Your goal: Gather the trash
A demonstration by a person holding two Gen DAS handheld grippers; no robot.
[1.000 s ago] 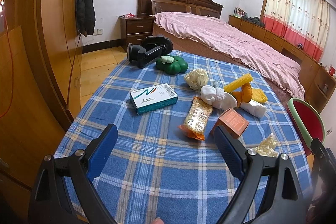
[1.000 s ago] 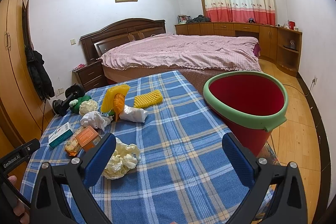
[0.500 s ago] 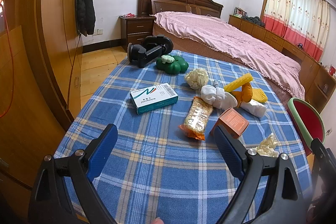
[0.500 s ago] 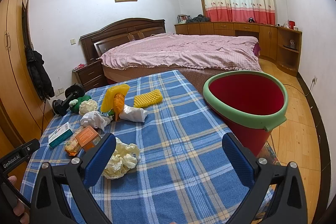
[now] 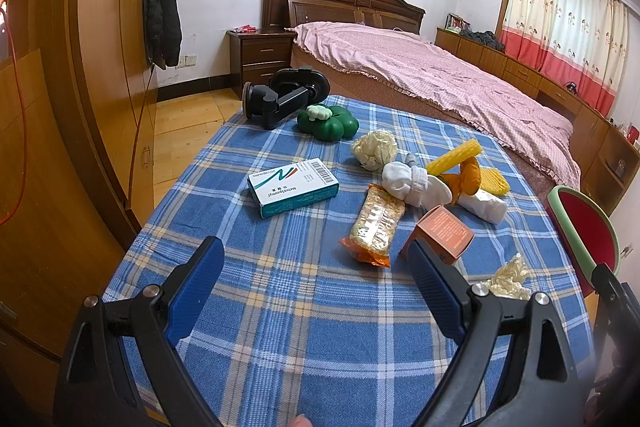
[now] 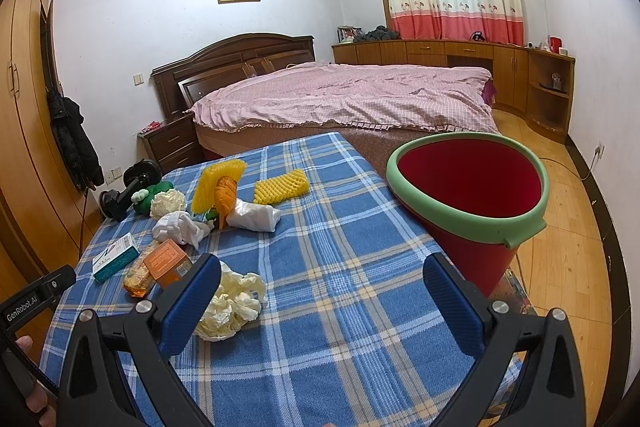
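While our left gripper (image 5: 314,269) and right gripper (image 6: 320,289) hover with jaws spread wide and empty above the blue plaid tablecloth (image 6: 340,267), the trash lies left of the red bucket (image 6: 472,187) (green-rimmed, at the table's edge): a crumpled tissue (image 6: 232,303) nearest, then an orange box (image 5: 442,233), snack wrapper (image 5: 376,223) and medicine box (image 5: 292,187).

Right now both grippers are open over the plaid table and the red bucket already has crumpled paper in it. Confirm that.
Not quite. The red bucket is empty, as the right wrist view shows; the crumpled paper lies on the plaid table. The left gripper and right gripper are both open.
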